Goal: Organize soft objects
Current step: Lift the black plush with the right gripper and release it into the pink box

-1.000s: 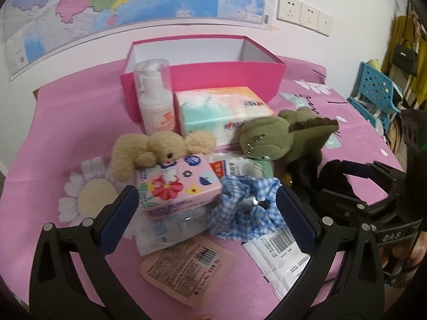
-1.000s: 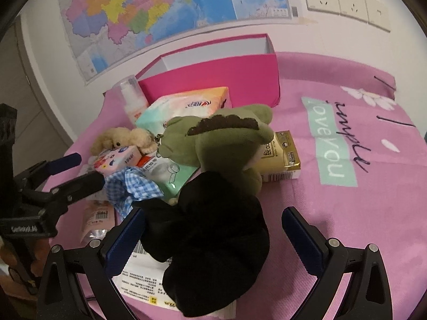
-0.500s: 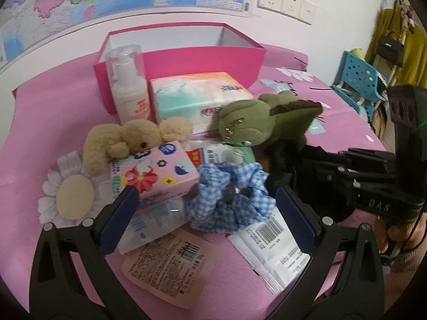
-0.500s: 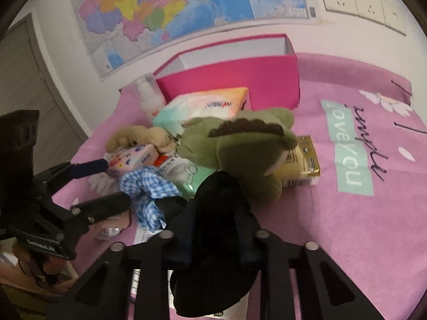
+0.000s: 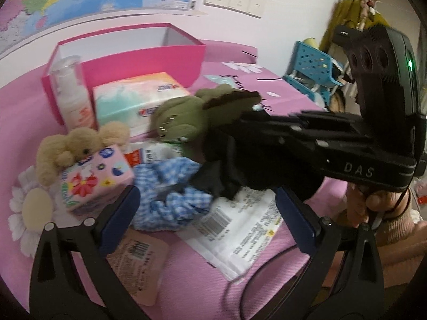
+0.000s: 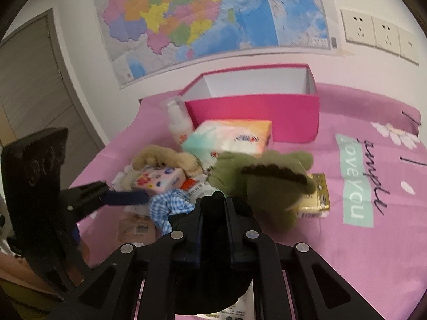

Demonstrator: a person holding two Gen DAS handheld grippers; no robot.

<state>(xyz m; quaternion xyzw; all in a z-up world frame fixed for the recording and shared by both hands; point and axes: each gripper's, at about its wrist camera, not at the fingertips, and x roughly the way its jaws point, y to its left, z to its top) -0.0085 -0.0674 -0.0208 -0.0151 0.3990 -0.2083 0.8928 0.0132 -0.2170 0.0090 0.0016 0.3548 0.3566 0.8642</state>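
Both tongs are over the pile on the pink cloth [image 6: 347, 253]; the right tongs [image 6: 213, 200] are squeezed tight on the black scrunchie [image 5: 221, 170], which sits between the blue check scrunchie [image 5: 170, 202] and the green dinosaur toy [image 5: 186, 117]; the left tongs [image 5: 205, 202] are wide open and hold nothing, with the blue check scrunchie between the two fingers; the tan bear [image 5: 72, 146] leans on a flowery tissue pack [image 5: 93, 176]; the pink box [image 6: 253, 112] stands at the far edge by the wall
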